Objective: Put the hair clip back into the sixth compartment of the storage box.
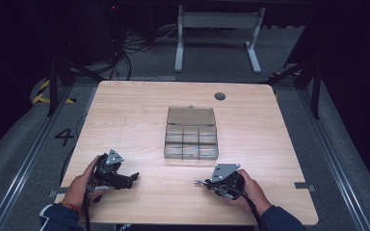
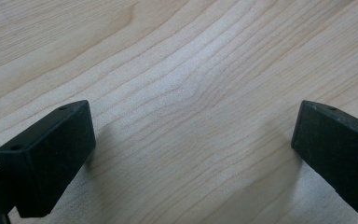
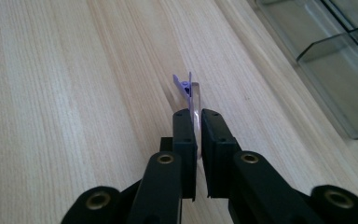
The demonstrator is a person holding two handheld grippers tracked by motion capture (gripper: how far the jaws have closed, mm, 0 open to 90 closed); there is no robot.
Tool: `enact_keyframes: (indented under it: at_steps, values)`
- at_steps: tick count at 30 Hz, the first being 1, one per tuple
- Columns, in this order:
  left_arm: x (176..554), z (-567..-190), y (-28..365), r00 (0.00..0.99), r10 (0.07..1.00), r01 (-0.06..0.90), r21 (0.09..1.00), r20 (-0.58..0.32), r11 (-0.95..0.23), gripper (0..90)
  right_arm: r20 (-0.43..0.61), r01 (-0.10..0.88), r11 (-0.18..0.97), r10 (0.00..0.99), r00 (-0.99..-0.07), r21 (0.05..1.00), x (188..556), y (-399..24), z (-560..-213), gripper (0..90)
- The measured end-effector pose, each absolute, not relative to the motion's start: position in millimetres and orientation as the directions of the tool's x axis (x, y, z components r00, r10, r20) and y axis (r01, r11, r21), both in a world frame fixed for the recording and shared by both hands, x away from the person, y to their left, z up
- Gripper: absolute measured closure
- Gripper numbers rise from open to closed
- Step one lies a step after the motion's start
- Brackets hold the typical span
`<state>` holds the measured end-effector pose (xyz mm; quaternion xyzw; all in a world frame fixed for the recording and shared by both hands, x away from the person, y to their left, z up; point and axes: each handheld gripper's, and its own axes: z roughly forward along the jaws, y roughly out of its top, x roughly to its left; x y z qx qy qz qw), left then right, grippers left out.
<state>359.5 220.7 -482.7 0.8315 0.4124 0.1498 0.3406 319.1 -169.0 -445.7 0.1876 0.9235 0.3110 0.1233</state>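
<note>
A clear plastic organiser box [image 1: 191,139] with its lid open and several compartments stands at the middle of the wooden table [image 1: 125,115]. My right gripper [image 1: 203,183] is at the front right, shut on a small purple clip [image 3: 188,88] with a clear part, held just above the wood; its jaws stand nearly closed on it [image 3: 196,119]. The box corner [image 3: 335,70] lies to its upper right. My left gripper [image 1: 134,176] rests at the front left, open; its wide-apart fingers [image 2: 51,149] frame bare wood.
A round grey cable hole [image 1: 219,96] sits near the table's far edge. Beyond the table stands a white desk frame [image 1: 217,29] with cables on the grey floor. Yellow-black tape [image 1: 43,94] and a number 4 mark the floor at left.
</note>
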Motion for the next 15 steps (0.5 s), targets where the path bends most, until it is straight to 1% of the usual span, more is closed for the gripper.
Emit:
enact_keyframes:
  at_steps: [15]
  values:
    - [359.4, -482.6, 220.7, 0.615, 0.788, 0.584, 0.689, -0.031, -0.428, 0.1, -0.133, 0.266, 0.721, 0.445, -0.886, 0.64, 320.0, -179.9, -438.6, 85.8]
